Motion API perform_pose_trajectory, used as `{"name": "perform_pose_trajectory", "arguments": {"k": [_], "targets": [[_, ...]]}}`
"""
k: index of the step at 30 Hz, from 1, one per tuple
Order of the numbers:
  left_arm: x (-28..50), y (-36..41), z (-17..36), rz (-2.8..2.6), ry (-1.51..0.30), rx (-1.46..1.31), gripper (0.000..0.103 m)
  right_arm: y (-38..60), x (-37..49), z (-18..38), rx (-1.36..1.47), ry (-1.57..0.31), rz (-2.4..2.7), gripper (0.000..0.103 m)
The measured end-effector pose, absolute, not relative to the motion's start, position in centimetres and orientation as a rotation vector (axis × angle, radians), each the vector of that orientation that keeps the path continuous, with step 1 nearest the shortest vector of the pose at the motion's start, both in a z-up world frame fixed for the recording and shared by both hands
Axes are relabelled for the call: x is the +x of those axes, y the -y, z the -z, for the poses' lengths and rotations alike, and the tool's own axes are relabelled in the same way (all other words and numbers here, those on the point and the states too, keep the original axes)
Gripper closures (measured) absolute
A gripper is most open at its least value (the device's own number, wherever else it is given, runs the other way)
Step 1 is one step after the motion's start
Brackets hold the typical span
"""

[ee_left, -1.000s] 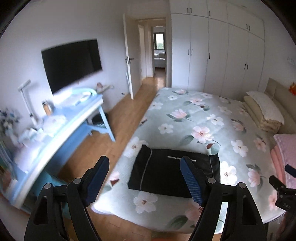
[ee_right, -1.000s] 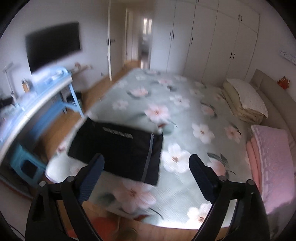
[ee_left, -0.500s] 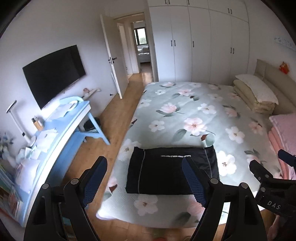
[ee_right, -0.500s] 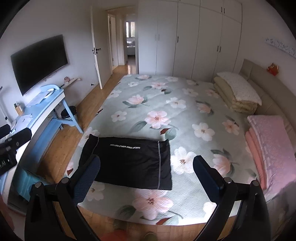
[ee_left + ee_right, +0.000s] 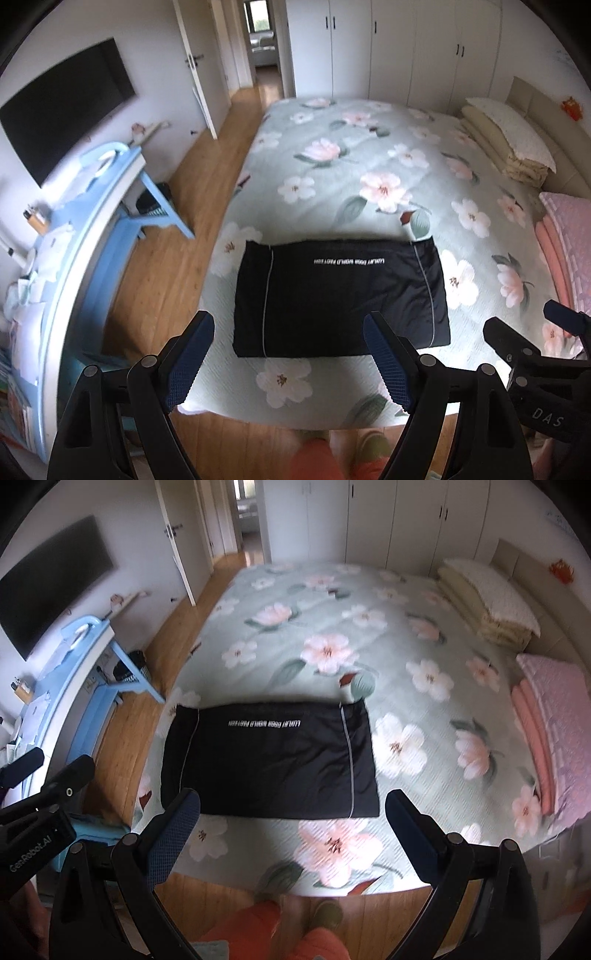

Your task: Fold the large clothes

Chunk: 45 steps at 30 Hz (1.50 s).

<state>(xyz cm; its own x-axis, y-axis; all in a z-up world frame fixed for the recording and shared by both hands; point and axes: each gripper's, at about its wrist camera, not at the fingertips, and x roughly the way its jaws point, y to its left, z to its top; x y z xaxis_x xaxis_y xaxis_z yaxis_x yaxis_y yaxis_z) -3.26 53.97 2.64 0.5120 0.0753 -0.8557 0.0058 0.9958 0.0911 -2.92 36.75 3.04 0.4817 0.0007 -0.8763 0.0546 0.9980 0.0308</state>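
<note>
A black garment (image 5: 340, 295) lies folded into a flat rectangle near the foot edge of the floral bed (image 5: 369, 166). It has white lettering and thin light piping. It also shows in the right wrist view (image 5: 269, 760). My left gripper (image 5: 288, 354) is open and empty, held above the bed's foot edge, apart from the garment. My right gripper (image 5: 291, 830) is open and empty, also high above the near edge. The right gripper shows at the right of the left wrist view (image 5: 532, 354).
A blue desk (image 5: 85, 206) with clutter stands left of the bed, under a wall TV (image 5: 66, 107). Cream pillows (image 5: 509, 144) and a pink folded blanket (image 5: 569, 243) lie on the bed's right side. Wooden floor (image 5: 184, 192) runs between desk and bed.
Both grippers have tilted down and closer toward the bed's foot edge, so the folded garment looks larger and nearer. Both stayed open. The garment has not moved.
</note>
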Motion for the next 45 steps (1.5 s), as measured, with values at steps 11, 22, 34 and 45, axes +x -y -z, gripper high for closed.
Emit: {"name": "perform_pose_trajectory", "arguments": {"k": [11,22,34,45], "targets": [[-1.1,-54.2,-0.4,-0.067,-1.056,0.185,0.019,-37.8,-1.0,1.7,0.063,-1.164,0.072,0.002],[0.1,-55.2,1.2,-0.037,-1.111,0.166,0.019,-38.1,0.2,3.5,0.080,-1.209,0.099,0.002],[1.2,-55.2,1.5,-0.022,-1.114,0.193,0.019,-39.0,0.6,3.9,0.064,-1.219,0.094,0.002],[1.5,-54.6,2.0,0.003,-1.116,0.205,0.019,-38.7,0.9,4.2,0.061,-1.234,0.107,0.002]]}}
